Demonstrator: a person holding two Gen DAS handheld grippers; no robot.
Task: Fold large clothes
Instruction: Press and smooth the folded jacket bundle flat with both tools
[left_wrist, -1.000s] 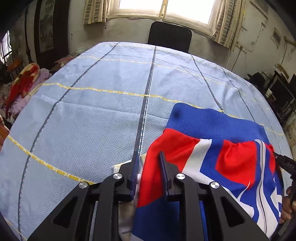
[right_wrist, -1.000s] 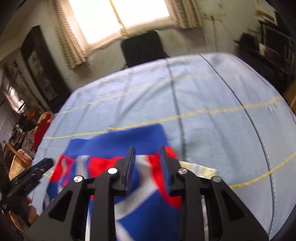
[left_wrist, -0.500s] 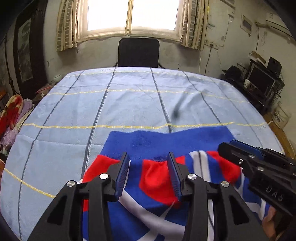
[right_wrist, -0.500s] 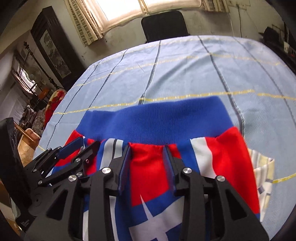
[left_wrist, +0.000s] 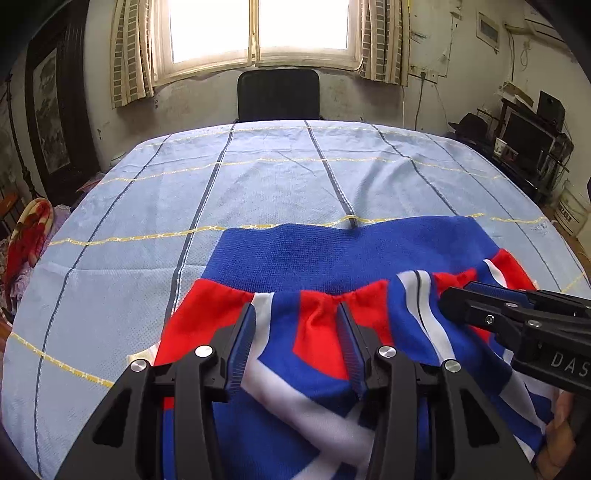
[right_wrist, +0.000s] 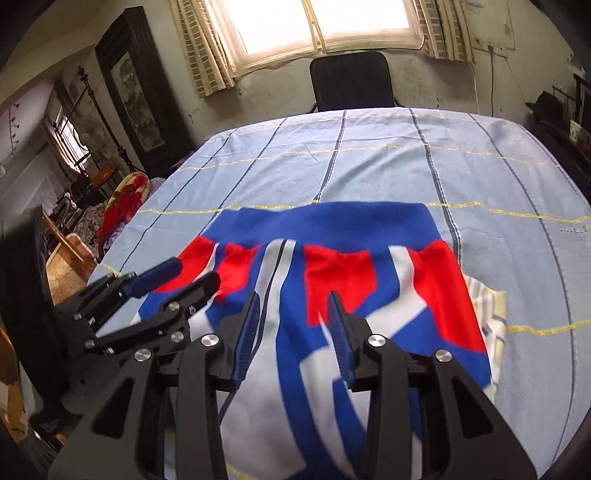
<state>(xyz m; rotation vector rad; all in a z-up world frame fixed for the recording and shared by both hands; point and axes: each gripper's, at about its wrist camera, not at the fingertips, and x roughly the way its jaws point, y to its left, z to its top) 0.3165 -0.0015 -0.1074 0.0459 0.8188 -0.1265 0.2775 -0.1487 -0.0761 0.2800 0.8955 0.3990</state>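
Observation:
A red, white and blue garment (left_wrist: 317, 258) with a wide blue ribbed band lies flat on the light blue table cover, band away from me. It also shows in the right wrist view (right_wrist: 332, 229). My left gripper (left_wrist: 297, 314) is open and empty, hovering just above the garment's left half. My right gripper (right_wrist: 293, 301) is open and empty above the garment's middle. The right gripper also shows at the right of the left wrist view (left_wrist: 465, 291). The left gripper shows at the left of the right wrist view (right_wrist: 177, 273).
The table cover (left_wrist: 258, 184) is light blue with dark and yellow lines. A striped pale cloth (right_wrist: 487, 306) peeks out under the garment's right side. A black chair (left_wrist: 277, 94) stands at the far edge below a window. Furniture and clutter line both sides.
Both grippers have let go of the garment, opened wider and drawn back a little. The garment now lies spread flat with its blue band straight.

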